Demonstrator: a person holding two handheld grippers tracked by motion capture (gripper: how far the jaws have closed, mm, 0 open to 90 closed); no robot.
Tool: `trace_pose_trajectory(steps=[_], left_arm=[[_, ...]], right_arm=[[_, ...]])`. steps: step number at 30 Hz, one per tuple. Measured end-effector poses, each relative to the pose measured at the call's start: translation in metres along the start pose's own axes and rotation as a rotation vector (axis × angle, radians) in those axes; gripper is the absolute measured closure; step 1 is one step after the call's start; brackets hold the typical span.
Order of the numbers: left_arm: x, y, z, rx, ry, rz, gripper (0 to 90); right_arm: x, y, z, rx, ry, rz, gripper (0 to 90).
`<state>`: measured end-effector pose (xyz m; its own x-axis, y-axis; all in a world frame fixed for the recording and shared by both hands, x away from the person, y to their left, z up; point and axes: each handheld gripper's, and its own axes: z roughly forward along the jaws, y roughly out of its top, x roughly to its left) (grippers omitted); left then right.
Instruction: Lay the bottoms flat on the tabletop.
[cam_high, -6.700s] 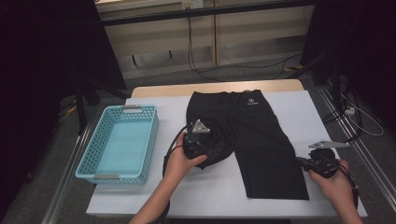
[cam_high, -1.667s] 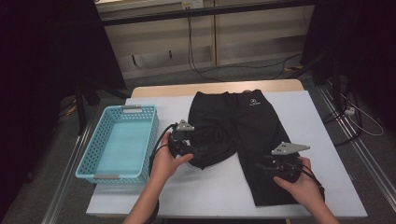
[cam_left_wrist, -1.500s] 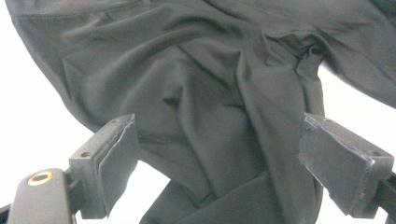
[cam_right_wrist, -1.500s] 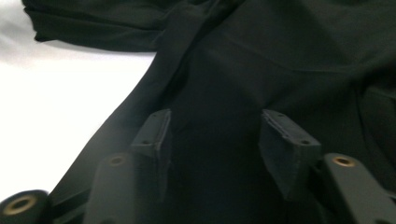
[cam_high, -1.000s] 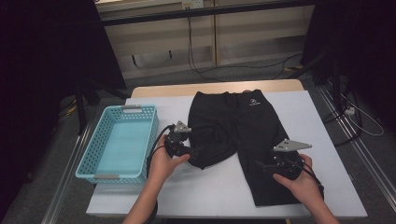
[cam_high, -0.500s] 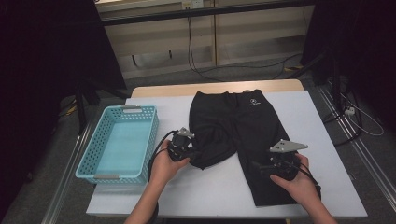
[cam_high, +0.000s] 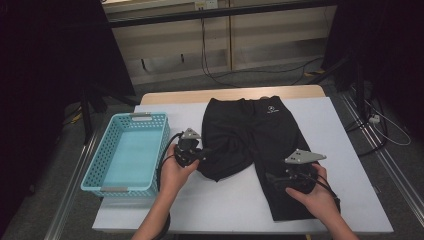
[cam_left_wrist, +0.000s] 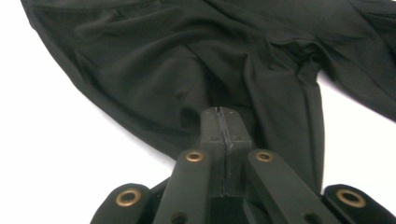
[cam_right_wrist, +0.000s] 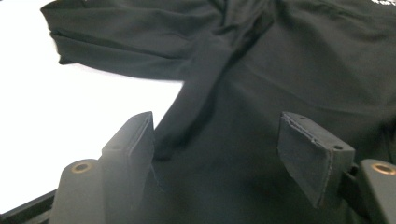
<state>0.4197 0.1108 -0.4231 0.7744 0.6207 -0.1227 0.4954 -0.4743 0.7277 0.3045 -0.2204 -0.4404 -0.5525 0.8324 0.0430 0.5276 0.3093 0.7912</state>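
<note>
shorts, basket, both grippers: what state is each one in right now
shorts: flat on the table, left leg folded up and bunched, right leg straight
basket: upright beside the shorts, nothing in it
left gripper: jaws just closed, shut at the folded leg's edge; a pinch of cloth can't be made out
right gripper: jaws apart, over the straight leg

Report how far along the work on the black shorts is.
Done: one leg of the black shorts is already bunched up toward the middle. In hand: the left gripper has just been closing, its jaws now shut at that folded edge; whether fabric is pinched I cannot tell. The right gripper hangs open over the other leg. Left: finishing the fold; the blue basket holds nothing.
</note>
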Motion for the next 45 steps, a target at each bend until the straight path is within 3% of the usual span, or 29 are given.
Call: trace_pose_trajectory(steps=[1, 2, 3, 6, 9, 15, 18, 28, 32, 33, 40, 45], left_arm=[[0.0, -0.001, 0.002, 0.003, 0.005, -0.004, 84.0], [0.001, -0.001, 0.003, 0.009, 0.016, 0.0, 69.5], [0.002, -0.002, 0.005, 0.028, 0.016, -0.004, 43.4], [0.004, -0.005, 0.007, 0.03, 0.01, -0.015, 27.0], [0.008, -0.005, 0.003, 0.01, 0.029, -0.021, 22.1], [0.009, -0.004, -0.003, -0.026, 0.02, -0.044, 18.8], [0.01, -0.005, -0.005, -0.016, 0.013, -0.049, 18.1], [0.008, -0.006, -0.007, -0.018, 0.003, -0.05, 17.2], [0.009, -0.006, -0.012, -0.02, 0.01, -0.044, 17.0], [0.01, -0.006, -0.013, -0.023, 0.011, -0.046, 16.9], [0.011, -0.008, -0.014, -0.035, 0.016, -0.063, 16.4], [0.011, -0.009, -0.017, -0.032, 0.04, -0.043, 16.4]], right_arm=[[0.001, 0.001, 0.001, -0.002, 0.004, -0.006, 27.2], [0.002, 0.002, 0.001, -0.003, 0.009, -0.008, 27.1], [0.004, 0.004, 0.003, -0.004, 0.025, -0.003, 26.8], [0.006, 0.006, 0.005, -0.003, 0.036, -0.002, 26.4], [0.009, 0.009, 0.009, -0.014, 0.054, 0.005, 25.3], [0.015, 0.019, 0.022, -0.018, 0.075, -0.021, 28.0], [0.019, 0.024, 0.033, 0.006, 0.085, -0.031, 30.5], [0.024, 0.036, 0.046, 0.0, 0.101, -0.048, 29.1], [0.029, 0.039, 0.055, 0.01, 0.125, -0.066, 37.2], [0.032, 0.041, 0.06, 0.015, 0.149, -0.066, 42.9], [0.046, 0.047, 0.075, 0.023, 0.193, -0.105, 51.2], [0.055, 0.05, 0.081, 0.02, 0.205, -0.14, 54.2]])
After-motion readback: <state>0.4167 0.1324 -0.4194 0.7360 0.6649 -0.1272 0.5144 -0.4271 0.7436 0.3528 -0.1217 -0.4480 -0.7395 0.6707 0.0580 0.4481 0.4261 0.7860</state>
